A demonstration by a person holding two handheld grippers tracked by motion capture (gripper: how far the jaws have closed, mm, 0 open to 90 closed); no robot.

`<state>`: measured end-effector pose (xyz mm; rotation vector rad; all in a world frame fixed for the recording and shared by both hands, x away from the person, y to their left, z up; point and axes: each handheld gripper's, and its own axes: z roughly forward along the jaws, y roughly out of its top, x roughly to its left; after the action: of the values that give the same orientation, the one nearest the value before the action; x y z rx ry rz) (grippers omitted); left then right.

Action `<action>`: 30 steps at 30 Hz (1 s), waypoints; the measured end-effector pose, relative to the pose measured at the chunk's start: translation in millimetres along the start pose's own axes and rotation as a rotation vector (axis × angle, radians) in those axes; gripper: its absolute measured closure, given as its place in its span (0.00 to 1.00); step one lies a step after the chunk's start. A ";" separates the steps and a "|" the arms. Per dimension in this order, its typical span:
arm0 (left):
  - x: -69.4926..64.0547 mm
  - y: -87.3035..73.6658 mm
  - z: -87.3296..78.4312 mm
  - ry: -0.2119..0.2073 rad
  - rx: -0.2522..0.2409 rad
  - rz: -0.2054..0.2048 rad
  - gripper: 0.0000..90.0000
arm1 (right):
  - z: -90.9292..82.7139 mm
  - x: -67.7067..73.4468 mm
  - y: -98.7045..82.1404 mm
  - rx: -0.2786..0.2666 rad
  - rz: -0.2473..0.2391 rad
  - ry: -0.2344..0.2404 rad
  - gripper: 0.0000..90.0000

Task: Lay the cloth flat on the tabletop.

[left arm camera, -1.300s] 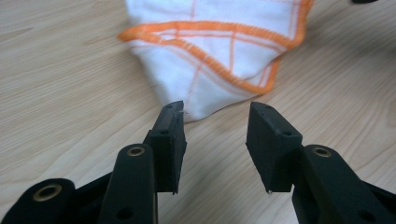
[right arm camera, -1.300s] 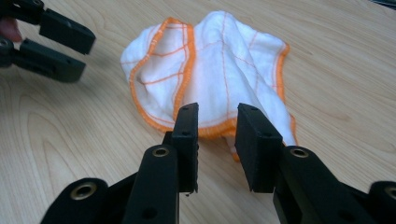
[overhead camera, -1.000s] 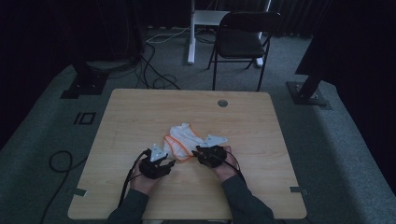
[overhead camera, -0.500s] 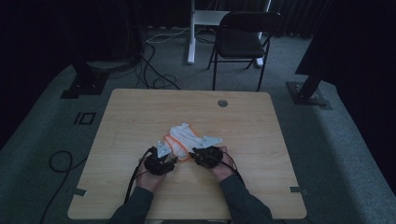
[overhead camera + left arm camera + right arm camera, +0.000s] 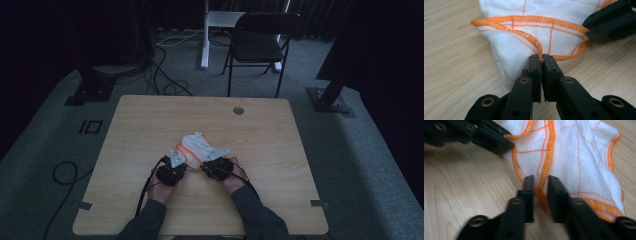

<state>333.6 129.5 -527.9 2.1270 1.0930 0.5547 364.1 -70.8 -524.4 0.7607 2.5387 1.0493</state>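
White cloth (image 5: 198, 146) with orange hem and thin orange grid lines, crumpled near the middle of the wooden counter (image 5: 135, 125), slightly toward the person's side. Left gripper (image 5: 541, 60) at the near left edge of the cloth, fingers (image 5: 534, 72) pressed together on the orange hem, just closed a moment ago. In the high view, left gripper (image 5: 171, 170) and right gripper (image 5: 216, 166) side by side, close to each other, both at the near edge of the cloth. Right gripper (image 5: 541, 185) low over the cloth, fingers (image 5: 555, 195) on both sides of the thick orange seam, with a narrow gap between them, closing further in the last moment; cannot tell if pads already press the fabric. Black folding chair (image 5: 260, 42) on the floor behind the counter, well apart.
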 end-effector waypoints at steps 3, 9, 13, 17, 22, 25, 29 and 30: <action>1.7 -3.9 -7.2 -0.012 -0.013 0.003 0.97 | -2.4 -3.1 0.3 -0.004 0.004 -0.001 0.98; 4.7 -14.9 -22.3 -0.007 -0.021 0.029 0.97 | -17.1 -5.9 7.2 -0.052 -0.014 -0.036 0.99; 7.7 -22.4 -27.9 0.008 -0.009 0.044 0.98 | -25.8 -10.8 13.2 -0.080 -0.011 -0.066 1.00; 22.2 -27.7 -37.9 0.018 -0.020 0.009 0.98 | -38.3 -22.5 19.7 -0.111 0.010 -0.104 1.00; 30.5 -25.8 -42.4 0.013 -0.015 -0.011 0.98 | -44.3 -25.6 22.8 -0.130 0.013 -0.111 1.00; 28.0 -27.8 -40.5 0.026 0.008 0.014 0.93 | -41.4 -23.4 23.2 -0.121 0.003 -0.102 1.00; 32.0 -25.8 -43.9 0.023 -0.016 0.001 0.80 | -36.9 -21.4 20.8 -0.109 -0.002 -0.089 1.00; 33.1 -24.2 -45.0 0.024 -0.021 -0.001 0.78 | -35.9 -21.1 19.8 -0.102 -0.003 -0.085 1.00</action>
<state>310.7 183.7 -512.6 2.1069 1.0961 0.5900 372.4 -91.4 -484.0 0.7572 2.3941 1.1120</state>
